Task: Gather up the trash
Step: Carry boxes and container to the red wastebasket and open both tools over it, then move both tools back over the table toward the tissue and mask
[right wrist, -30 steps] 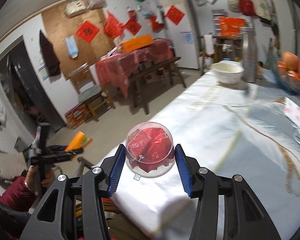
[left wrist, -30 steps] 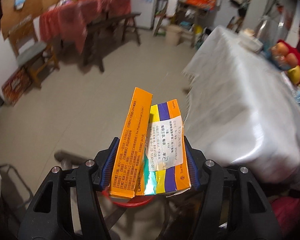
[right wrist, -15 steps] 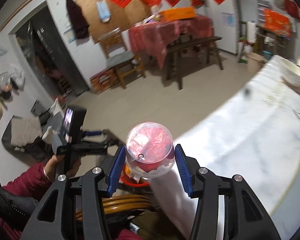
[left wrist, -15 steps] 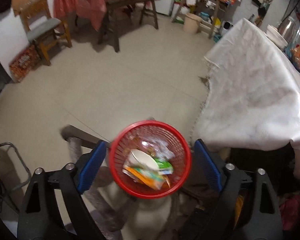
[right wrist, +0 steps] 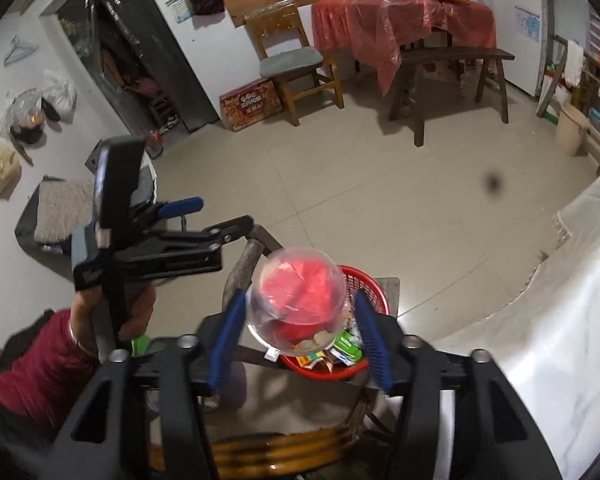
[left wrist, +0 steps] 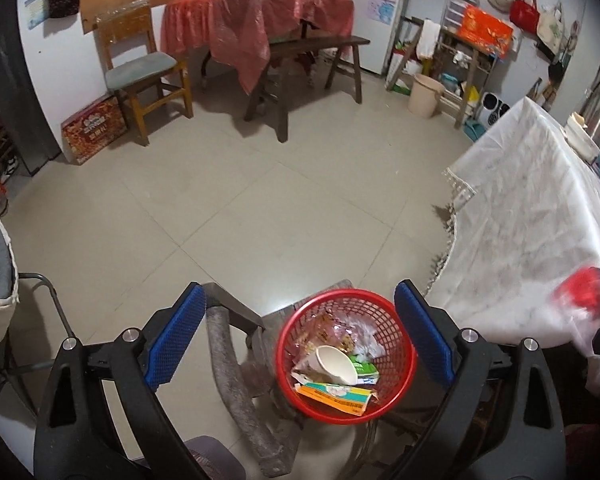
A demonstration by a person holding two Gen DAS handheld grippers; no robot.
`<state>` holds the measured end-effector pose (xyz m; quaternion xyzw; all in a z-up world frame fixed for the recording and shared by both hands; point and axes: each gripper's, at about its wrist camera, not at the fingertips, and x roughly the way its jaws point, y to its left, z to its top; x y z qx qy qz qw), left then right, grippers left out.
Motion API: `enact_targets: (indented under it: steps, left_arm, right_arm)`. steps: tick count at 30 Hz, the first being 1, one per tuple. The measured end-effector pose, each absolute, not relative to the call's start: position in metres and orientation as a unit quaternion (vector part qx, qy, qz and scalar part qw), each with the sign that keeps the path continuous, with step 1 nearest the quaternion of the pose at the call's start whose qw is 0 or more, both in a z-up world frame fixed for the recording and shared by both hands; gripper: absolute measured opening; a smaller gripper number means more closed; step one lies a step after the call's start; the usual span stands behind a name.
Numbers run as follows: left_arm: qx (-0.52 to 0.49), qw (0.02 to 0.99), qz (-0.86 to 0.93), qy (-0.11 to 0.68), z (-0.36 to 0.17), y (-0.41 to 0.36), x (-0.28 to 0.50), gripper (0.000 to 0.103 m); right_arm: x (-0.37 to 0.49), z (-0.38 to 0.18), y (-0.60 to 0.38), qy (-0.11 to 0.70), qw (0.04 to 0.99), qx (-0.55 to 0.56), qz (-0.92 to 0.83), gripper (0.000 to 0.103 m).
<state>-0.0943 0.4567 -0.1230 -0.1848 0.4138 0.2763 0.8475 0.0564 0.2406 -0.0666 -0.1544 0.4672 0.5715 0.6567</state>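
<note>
Trash basket [left wrist: 346,356], red perforated plastic, sits on a dark wooden stool beside the draped white table's fringed edge [left wrist: 452,236]. Left gripper [left wrist: 300,340] spread wide, empty, still widening. Right gripper [right wrist: 300,334] opening; clear plastic cup with red wrapper [right wrist: 296,300] between its pads (contact unclear), above the basket. Bare tiled floor beyond.

Red mesh basket [left wrist: 346,354], blue pads [left wrist: 424,340]
</note>
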Motion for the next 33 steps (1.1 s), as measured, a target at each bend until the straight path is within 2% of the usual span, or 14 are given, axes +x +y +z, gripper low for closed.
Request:
enact_targets:
  steps: [24,33]
  left_arm:
    - [-0.14,0.884,0.23,0.383,-0.078,0.399,-0.071,0.093]
    - [-0.112,0.9,0.198,0.371,-0.056,0.36,-0.055,0.095]
  right_arm:
    - [0.093,-0.039,0.148,0.43,0.724,-0.088,0.533,0.059]
    - [0.104,-0.026,0.103,0.41,0.757,-0.058,0.506,0.064]
